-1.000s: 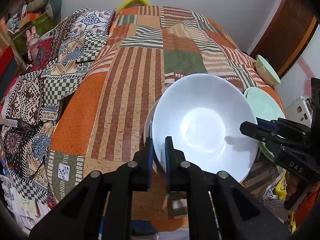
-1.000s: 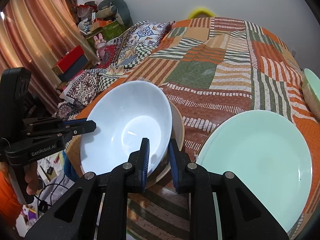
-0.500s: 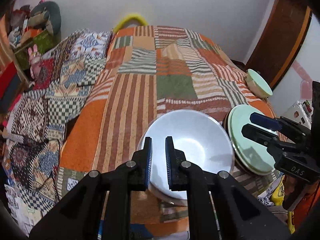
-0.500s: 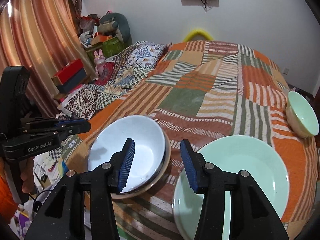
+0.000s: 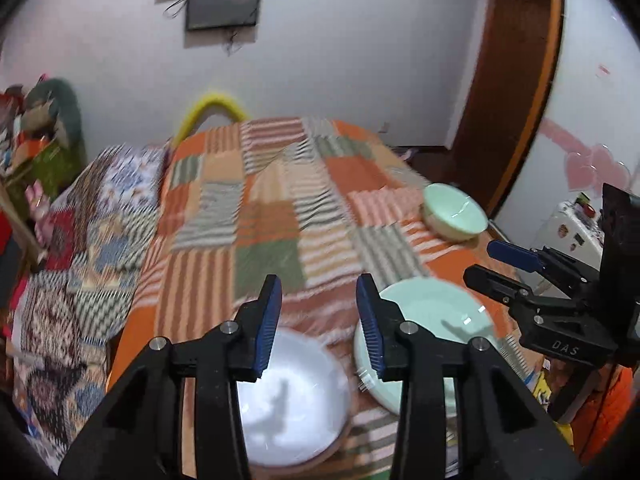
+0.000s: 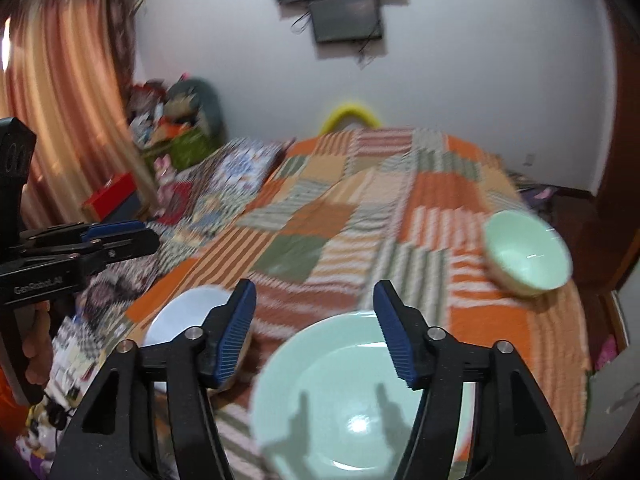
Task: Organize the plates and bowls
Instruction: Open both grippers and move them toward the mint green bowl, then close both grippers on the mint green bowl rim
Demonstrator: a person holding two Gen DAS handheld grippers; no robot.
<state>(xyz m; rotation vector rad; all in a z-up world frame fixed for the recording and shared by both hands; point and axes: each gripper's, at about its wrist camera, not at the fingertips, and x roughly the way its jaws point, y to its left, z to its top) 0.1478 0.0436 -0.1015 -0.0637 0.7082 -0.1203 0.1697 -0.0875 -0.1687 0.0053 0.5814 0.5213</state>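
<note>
Left wrist view: the left gripper (image 5: pixel 318 322) hangs above the patchwork orange striped bedspread (image 5: pixel 264 216), and its jaws have just been opening, now spread with nothing between them. The round white ceramic bowl (image 5: pixel 296 396) sits below them near the cover's front edge, apart from the blue pads. Just beside it lies the pale green round plate (image 5: pixel 432 312), and farther back by the edge, the small pale green bowl (image 5: pixel 454 210). The right gripper (image 5: pixel 496 262) comes in from the side, "DAS" printed on its black body.

Right wrist view: jaws just been opening too, spread and empty over the green plate (image 6: pixel 352 392). On the left gripper's body, writing that looks like "GenRobot.AI", blurred.
</note>
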